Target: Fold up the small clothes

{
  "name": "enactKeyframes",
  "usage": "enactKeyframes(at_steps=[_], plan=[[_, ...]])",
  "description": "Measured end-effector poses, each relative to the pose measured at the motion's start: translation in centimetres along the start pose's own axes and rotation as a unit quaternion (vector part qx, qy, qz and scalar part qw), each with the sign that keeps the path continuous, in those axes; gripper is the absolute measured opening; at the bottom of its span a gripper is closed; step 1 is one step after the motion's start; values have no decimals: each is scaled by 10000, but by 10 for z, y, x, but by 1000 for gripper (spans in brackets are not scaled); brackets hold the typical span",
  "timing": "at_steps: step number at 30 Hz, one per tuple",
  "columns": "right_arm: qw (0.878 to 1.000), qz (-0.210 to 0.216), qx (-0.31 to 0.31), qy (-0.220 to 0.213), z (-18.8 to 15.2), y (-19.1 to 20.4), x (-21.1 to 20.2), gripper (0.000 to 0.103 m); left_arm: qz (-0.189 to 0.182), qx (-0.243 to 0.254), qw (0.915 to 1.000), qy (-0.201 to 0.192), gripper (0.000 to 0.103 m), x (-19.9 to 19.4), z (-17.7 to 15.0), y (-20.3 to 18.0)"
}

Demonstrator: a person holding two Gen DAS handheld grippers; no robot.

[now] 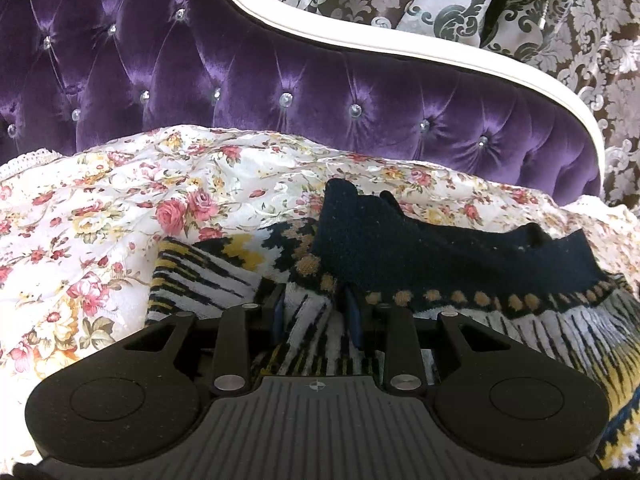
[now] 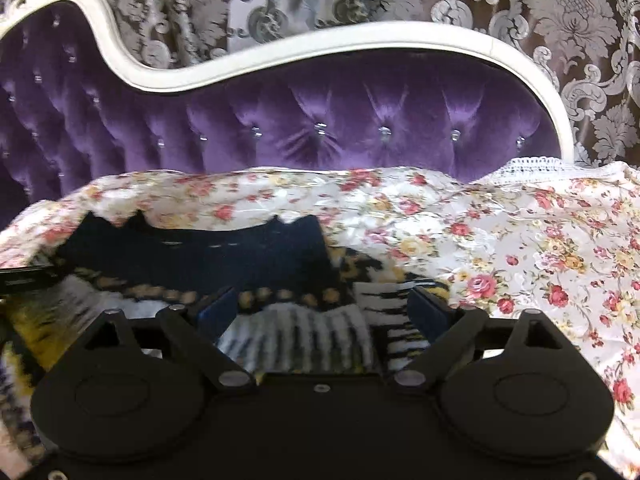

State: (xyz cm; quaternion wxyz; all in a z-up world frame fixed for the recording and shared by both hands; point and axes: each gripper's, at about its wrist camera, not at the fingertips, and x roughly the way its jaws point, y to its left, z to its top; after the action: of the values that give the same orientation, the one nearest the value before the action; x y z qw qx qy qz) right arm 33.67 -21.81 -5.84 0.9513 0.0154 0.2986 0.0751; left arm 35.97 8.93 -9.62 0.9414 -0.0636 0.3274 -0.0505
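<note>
The sweater (image 1: 420, 248) is a thick knit: a fuzzy navy band, a row of tan dots below it, then white, black and yellow striped patterning. It lies rumpled on a glossy floral bedspread (image 1: 100, 216) with pink and yellow roses and a white lace edge. Behind stands a purple tufted velvet headboard (image 1: 200, 64) with crystal buttons and a curved white frame, then grey damask curtains (image 1: 592, 40).

The left gripper (image 1: 318, 312) has its blue pads set narrowly, pinching a raised fold of the striped knit between them. The right gripper (image 2: 326, 310) stands wide apart over the sweater's (image 2: 248, 256) striped area; its pads press on nothing.

The left view shows the navy band bunched into peaks and the pinched fold. The right view, partly blurred, shows the sweater's far corner and a dark bar at the left border, too unclear to identify.

Open bedspread (image 2: 520, 240) extends right of the sweater in the right view, and left of it in the left view.
</note>
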Motion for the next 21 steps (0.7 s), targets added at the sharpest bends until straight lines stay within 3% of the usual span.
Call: enactKeyframes(at_steps=[8,17,21], plan=[[9988,128,-328,342,-20,20,-22,95,79,123,9999,-13,31,0,-1,-4],[9886,-387,-1285,688,-44,30,-2,102,154,233,9996,-13,31,1,-1,-6],[9894,-320,-1188,774,-41,23,1,102,212,325,9992,-4,31,1,0,-8]])
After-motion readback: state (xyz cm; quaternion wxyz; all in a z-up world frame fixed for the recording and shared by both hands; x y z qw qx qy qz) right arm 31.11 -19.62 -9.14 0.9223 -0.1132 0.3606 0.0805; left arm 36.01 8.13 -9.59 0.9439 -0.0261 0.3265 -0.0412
